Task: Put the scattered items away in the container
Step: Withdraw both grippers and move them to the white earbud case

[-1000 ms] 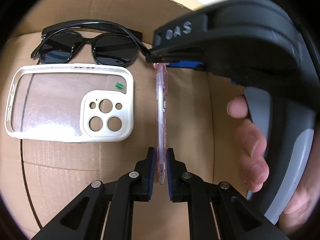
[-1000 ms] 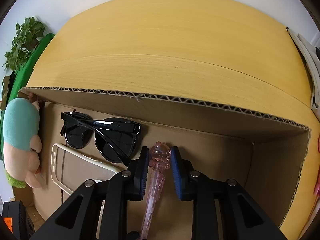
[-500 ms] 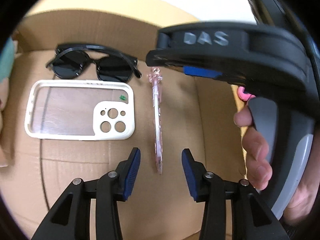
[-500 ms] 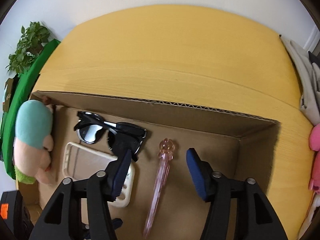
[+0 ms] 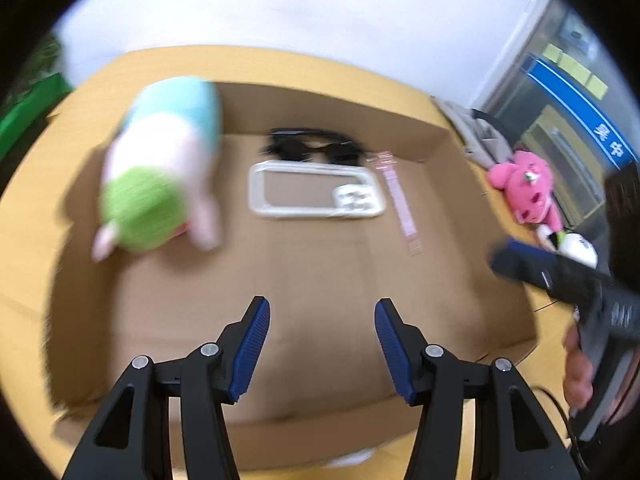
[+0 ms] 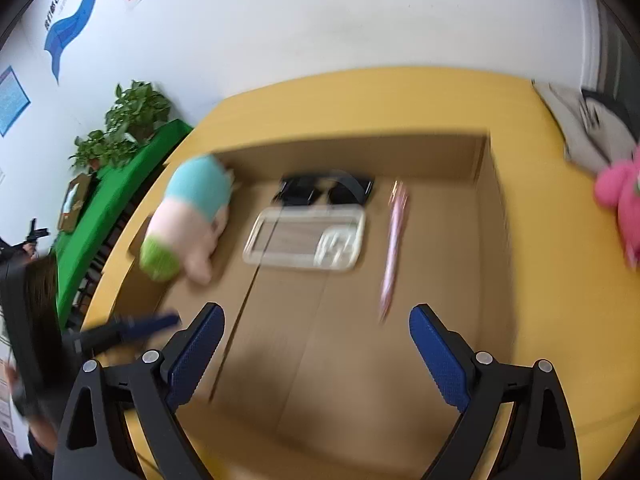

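Cardboard box (image 5: 472, 280) fills the frame centre in both views, open top, sitting on the yellow table (image 6: 560, 280). Both views are motion-blurred.

Contents, left to right in the left wrist view:
- plush toy (image 5: 160, 168), teal, pink and green, at the box's left wall, long axis running upper right to lower left, green end nearest the camera.
- phone case (image 5: 316, 194), white, flat at centre, long axis across the frame, camera cut-outs at its right end.
- sunglasses (image 5: 312, 146), black, just above the case against the far wall, lying across the frame.
- pink pen (image 5: 398, 200), just right of the case, apart from it. Long axis runs up-down in the frame, slightly slanted; ornamented end toward the far wall, tip toward the camera.

Left gripper (image 5: 322, 344): jaws opening, nothing between the pads. Right gripper (image 6: 316, 356): jaws opening wide, nothing between them; the pen lies beyond, upper right of the gap.

Pink plush (image 5: 528, 188) sits outside the box at frame right, on the table: judged still to tidy.

Risks, as judgement:
- a gripper reaching across could clip the box's right wall and shift the box;
- a soft plush pinched at an edge could slip out in transit;
- dropped carelessly, it could land on the pen or sunglasses.
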Motion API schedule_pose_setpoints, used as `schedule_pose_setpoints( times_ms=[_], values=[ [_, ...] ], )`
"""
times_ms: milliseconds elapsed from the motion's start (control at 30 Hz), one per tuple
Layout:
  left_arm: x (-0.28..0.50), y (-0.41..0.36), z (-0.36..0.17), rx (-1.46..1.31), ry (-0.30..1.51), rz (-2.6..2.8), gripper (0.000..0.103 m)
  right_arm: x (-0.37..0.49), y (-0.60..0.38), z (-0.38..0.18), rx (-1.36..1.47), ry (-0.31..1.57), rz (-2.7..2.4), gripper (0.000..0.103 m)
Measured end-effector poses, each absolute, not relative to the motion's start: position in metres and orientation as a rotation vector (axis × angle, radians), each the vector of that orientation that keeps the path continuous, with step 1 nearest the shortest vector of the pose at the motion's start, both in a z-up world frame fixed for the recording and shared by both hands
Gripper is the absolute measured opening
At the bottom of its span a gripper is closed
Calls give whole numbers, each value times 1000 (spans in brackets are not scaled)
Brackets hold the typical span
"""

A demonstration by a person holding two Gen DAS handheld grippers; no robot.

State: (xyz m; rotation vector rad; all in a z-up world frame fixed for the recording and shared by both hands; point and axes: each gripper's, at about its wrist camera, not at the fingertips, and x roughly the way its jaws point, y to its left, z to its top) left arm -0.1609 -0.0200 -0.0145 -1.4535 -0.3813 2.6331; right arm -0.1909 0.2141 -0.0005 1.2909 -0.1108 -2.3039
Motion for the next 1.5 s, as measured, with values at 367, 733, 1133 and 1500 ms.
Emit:
schedule_pose_setpoints(
  times_ms=[367,733,1133,1500],
  values=[
    [-128,-75,-61,-1550,-408,2643,54,-130,222,-54,1410,-86,-2401,95],
    [-95,-69,-22,-1322,-302,2750,62,-105,204,-34,1239,24,-2567,97],
    [-49,-12,-9,-1156,-134,2690,78,-63,204,-25,1155,-25,-2604,102],
    [-58,27,-67,-1377,-200,2461,78,-41,214,-52,1228,0,-2600,101]
  ],
)
